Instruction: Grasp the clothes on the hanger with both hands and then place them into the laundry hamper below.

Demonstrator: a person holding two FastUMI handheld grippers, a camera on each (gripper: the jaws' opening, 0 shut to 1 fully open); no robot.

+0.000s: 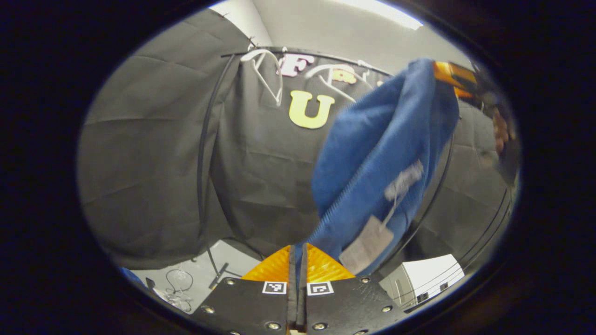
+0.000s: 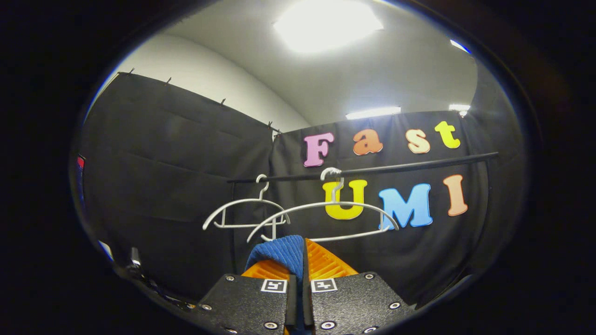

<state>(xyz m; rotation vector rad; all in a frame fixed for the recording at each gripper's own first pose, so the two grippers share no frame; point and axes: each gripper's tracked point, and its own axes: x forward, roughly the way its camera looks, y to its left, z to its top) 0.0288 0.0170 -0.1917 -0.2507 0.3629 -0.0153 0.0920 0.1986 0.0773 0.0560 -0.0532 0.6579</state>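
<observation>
Blue cloth (image 1: 386, 153) hangs stretched between our two grippers, clear of the white hangers (image 2: 321, 214) on the black rail (image 2: 372, 170). Our left gripper (image 1: 298, 258) pinches its lower edge between closed orange fingers (image 1: 274, 267); our right gripper (image 2: 302, 263) clamps a bunched fold that bulges above its fingertips.

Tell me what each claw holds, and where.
Both pinch the blue garment: left claw its lower edge, right claw a bunched fold at its top.

A cloth-walled recording booth: black drapes (image 2: 177, 153), a garment rail (image 2: 372, 168) with white hangers (image 2: 321, 218), ceiling panel light (image 2: 326, 23).
</observation>
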